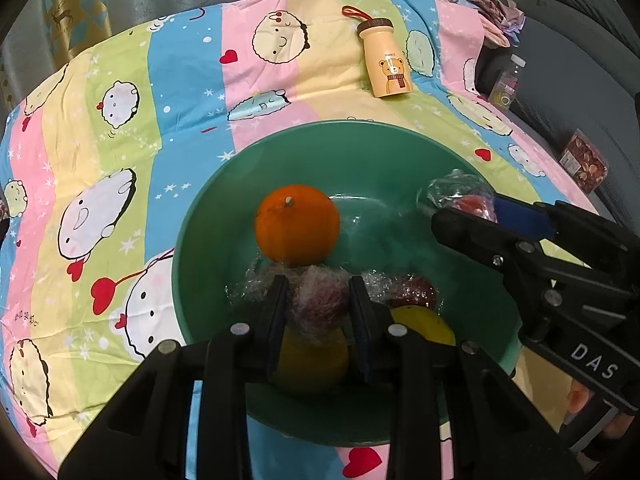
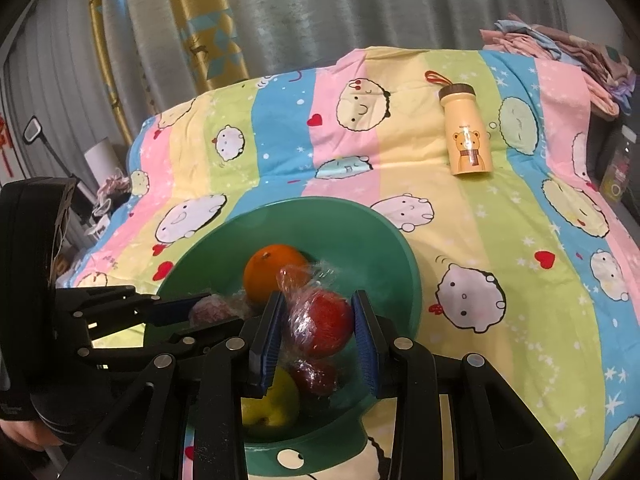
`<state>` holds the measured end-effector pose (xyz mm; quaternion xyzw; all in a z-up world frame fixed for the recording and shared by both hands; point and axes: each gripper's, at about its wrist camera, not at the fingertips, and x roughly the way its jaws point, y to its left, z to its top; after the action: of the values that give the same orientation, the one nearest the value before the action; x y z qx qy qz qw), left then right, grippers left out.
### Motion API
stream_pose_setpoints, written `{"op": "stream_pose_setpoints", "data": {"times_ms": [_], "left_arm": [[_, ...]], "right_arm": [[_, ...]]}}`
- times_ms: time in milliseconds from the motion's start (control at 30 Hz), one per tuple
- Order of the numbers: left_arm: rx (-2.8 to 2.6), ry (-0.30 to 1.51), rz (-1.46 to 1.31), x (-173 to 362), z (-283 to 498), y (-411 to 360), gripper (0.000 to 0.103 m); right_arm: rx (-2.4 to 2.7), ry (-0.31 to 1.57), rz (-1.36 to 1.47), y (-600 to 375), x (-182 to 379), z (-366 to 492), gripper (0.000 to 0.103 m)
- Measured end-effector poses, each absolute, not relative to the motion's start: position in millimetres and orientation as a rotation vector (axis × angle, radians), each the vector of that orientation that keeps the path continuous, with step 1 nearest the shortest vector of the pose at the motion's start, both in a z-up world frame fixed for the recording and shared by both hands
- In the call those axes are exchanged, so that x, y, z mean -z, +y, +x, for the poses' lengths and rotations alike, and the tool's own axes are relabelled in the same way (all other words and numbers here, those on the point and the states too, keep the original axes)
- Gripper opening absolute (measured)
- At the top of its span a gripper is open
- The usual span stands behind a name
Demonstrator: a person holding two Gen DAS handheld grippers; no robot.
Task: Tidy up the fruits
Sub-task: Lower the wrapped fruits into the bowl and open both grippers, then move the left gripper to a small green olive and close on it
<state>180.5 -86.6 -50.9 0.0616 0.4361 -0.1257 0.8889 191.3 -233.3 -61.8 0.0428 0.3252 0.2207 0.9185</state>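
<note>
Starting at the left, we see the striped cartoon-print sheet (image 1: 120,128) spread over the surface, and on it the green bowl (image 1: 360,152) where the fruit is gathered. Our left gripper (image 1: 320,312) reaches down into the near side of the bowl, its two fingers pinching a dark red fruit in cling film (image 1: 318,300); in the right wrist view the same gripper (image 2: 200,308) comes in from the left with that pale, film-covered fruit (image 2: 214,308) between its tips. Just behind it the bare orange (image 1: 298,224) sits in the bowl, and beneath the left fingers lies a yellow fruit (image 1: 308,360), with another dark wrapped fruit (image 1: 416,294) just beside it to the right. Further right, our right gripper (image 2: 320,320) holds a red apple in cling film (image 2: 326,320) over the bowl, the blue pads (image 2: 268,336) pressed to either side of it; from the left wrist view that gripper (image 1: 472,204) enters from the right with the wrapped apple (image 1: 472,202) at its tips. Beyond the bowl, toward the far right of the sheet, a yellow bear-print bottle (image 1: 386,58) with a brown cap stands well apart from the fruit
</note>
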Motion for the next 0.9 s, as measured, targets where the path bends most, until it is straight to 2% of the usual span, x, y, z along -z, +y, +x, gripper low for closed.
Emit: {"op": "stream_pose_setpoints", "data": {"times_ms": [267, 300, 367, 433, 500, 567, 633, 700, 767, 900], "left_arm": [[0.260, 0.907, 0.125, 51.2, 180.6, -86.5, 0.031], [0.259, 0.902, 0.126, 50.2, 179.8, -86.6, 0.034], [0.258, 0.888, 0.126, 47.4, 178.1, -86.2, 0.047], [0.252, 0.873, 0.127, 43.9, 176.0, -85.3, 0.062], [0.246, 0.859, 0.128, 39.8, 173.4, -85.1, 0.066], [0.240, 0.845, 0.133, 35.6, 170.4, -84.0, 0.070], [0.237, 0.833, 0.136, 31.7, 166.9, -83.5, 0.079], [0.230, 0.816, 0.140, 27.5, 162.0, -82.5, 0.086], [0.224, 0.804, 0.142, 23.5, 157.2, -81.1, 0.089], [0.215, 0.801, 0.125, 19.3, 148.3, -75.6, 0.096]], "right_arm": [[-0.452, 0.660, 0.101, -236.3, 60.3, 190.5, 0.036], [-0.451, 0.660, 0.105, -237.3, 60.2, 190.6, 0.036], [-0.448, 0.658, 0.119, -240.3, 59.7, 190.2, 0.036], [-0.445, 0.654, 0.135, -243.2, 58.5, 189.1, 0.040], [-0.440, 0.643, 0.150, -246.6, 56.2, 186.9, 0.053], [-0.440, 0.628, 0.161, -249.0, 53.3, 184.5, 0.057], [-0.441, 0.613, 0.176, -252.1, 50.0, 181.9, 0.060], [-0.443, 0.596, 0.200, -256.7, 46.8, 178.2, 0.068], [-0.444, 0.583, 0.220, -260.9, 43.9, 175.0, 0.072], [-0.445, 0.577, 0.260, -269.7, 42.0, 171.3, 0.072]]}}
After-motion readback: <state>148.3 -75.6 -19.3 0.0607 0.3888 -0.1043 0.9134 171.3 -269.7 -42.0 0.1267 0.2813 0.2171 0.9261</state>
